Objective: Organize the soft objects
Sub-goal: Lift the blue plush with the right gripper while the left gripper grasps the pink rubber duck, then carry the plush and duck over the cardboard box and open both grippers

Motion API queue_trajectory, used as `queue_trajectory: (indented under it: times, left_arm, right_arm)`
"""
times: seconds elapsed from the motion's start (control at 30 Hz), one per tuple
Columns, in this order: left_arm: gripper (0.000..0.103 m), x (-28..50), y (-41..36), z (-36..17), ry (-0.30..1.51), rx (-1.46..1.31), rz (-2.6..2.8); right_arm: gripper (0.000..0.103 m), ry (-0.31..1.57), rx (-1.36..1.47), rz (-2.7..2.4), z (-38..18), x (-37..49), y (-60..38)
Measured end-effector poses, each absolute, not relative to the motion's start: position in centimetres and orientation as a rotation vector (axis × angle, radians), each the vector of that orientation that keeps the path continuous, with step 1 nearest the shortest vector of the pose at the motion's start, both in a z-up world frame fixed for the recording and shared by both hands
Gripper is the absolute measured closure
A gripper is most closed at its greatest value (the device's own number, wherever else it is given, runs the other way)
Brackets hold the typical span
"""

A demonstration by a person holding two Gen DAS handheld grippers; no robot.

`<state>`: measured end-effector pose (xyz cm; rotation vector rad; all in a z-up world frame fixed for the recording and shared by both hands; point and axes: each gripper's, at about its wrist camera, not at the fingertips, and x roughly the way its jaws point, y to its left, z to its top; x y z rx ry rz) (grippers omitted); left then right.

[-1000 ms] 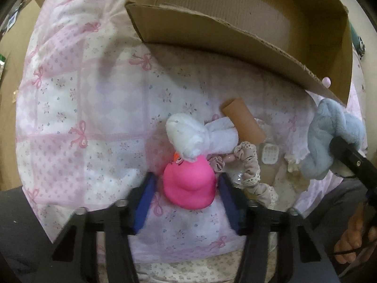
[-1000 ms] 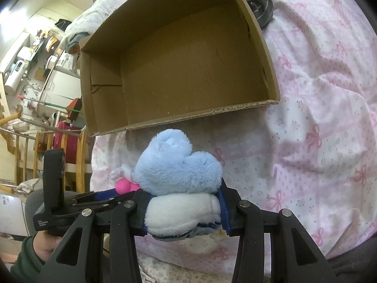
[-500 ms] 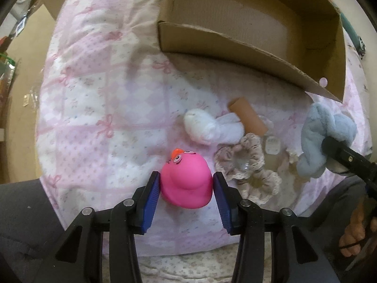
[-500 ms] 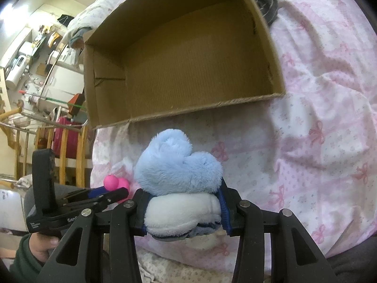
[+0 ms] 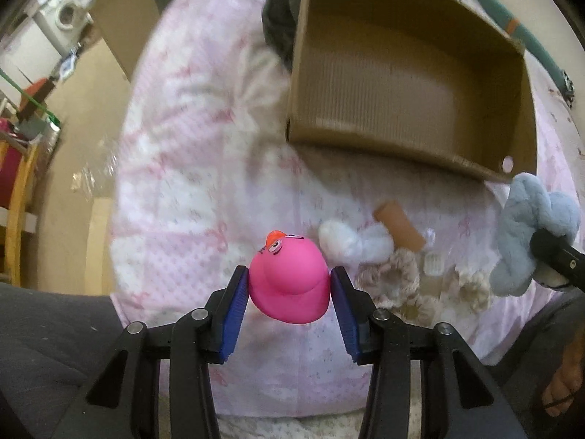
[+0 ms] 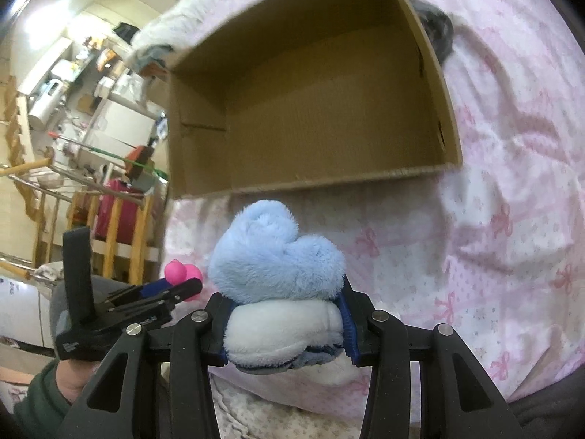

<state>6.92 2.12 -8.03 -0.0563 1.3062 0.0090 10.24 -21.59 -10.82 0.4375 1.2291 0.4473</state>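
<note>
Between the left gripper's point(image 5: 289, 289) blue pads sits a pink duck point(image 5: 289, 281), squeezed tight, up off the pink quilt point(image 5: 190, 183). Right gripper point(image 6: 285, 323) is clamped on a blue-and-white plush point(image 6: 274, 267). Cardboard box point(image 6: 310, 179) lies open just beyond; sock point(image 5: 351, 243), tube point(image 5: 398, 226) and scrunchies point(image 5: 398, 278) lie loose nearby.

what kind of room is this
Probably a lived-in home, worked on a bed: a pink bow-print quilt underlies the cardboard box, and a washing machine and cluttered shelves stand behind.
</note>
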Motion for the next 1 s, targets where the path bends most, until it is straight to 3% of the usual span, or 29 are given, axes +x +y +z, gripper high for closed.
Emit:
queue_trajectory:
  times: [0.7, 1.0]
  left_arm:
    - [0.061, 12.1, 0.1, 1.6, 1.025, -0.003, -0.005]
    - [0.061, 15.5, -1.7, 1.3, 0.992, 0.045, -0.029]
  right_arm:
    - [0.056, 0.915, 0.345, 0.464, -2.3, 10.4, -22.6]
    - [0.056, 0.819, 0.331, 0.411, -0.6, 13.5, -23.5]
